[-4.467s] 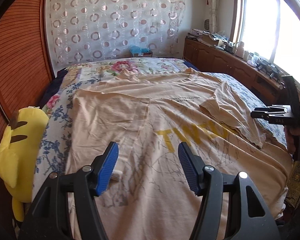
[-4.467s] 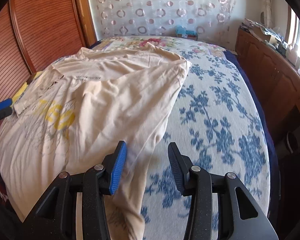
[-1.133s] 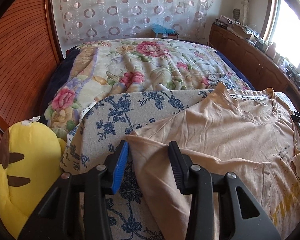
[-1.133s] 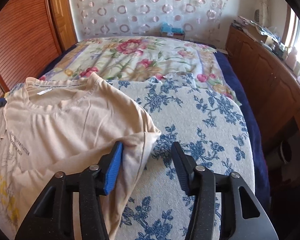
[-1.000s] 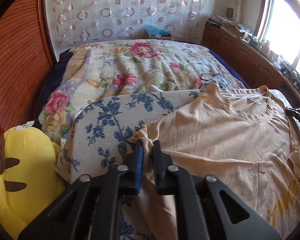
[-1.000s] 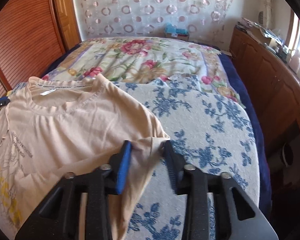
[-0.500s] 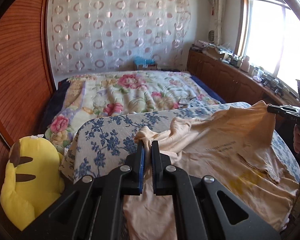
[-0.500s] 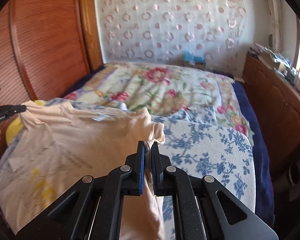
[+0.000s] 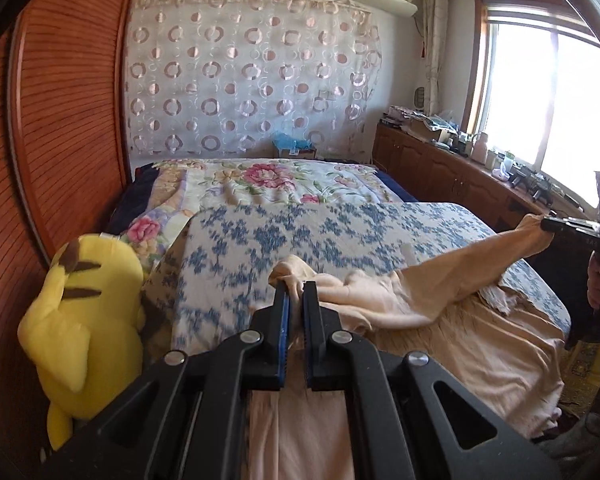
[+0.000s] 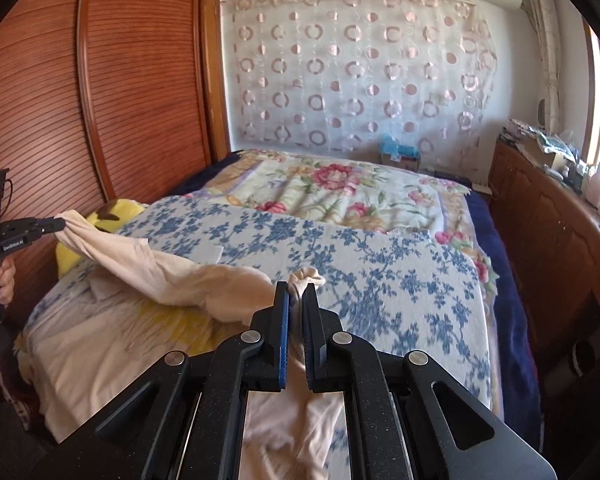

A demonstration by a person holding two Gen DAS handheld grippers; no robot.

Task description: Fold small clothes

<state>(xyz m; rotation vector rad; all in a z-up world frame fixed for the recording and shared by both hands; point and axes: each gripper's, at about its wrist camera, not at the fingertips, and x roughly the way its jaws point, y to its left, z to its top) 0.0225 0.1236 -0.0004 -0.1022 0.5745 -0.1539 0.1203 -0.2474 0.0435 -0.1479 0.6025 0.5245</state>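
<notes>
A pale peach T-shirt (image 9: pixel 440 292) with a yellow print lies on the blue-flowered bed cover (image 9: pixel 300 224). Its far edge is lifted and sags between two raised corners. My left gripper (image 9: pixel 295 294) is shut on one bunched shoulder corner. My right gripper (image 10: pixel 296 294) is shut on the other corner, a knot of cloth (image 10: pixel 306 278) poking out past its fingers. Each gripper also shows in the other's view, at the frame edge with cloth in its tips: the right gripper (image 9: pixel 548 225), the left gripper (image 10: pixel 58 224). The shirt's near part (image 10: pixel 112 344) rests on the bed.
A yellow plush toy (image 9: pixel 86 320) sits at the bed's left side against a wooden slatted wardrobe (image 9: pixel 68 120). A floral quilt (image 9: pixel 268 180) covers the far bed. Wooden cabinets with clutter (image 9: pixel 440 160) run under the window at right. A person's hand (image 10: pixel 2 280) holds the left gripper's handle.
Both grippers closed on the shirt's shoulder corners, then rose and pulled back toward the near side, lifting the shirt's far edge off the bed and uncovering more of the flowered cover.
</notes>
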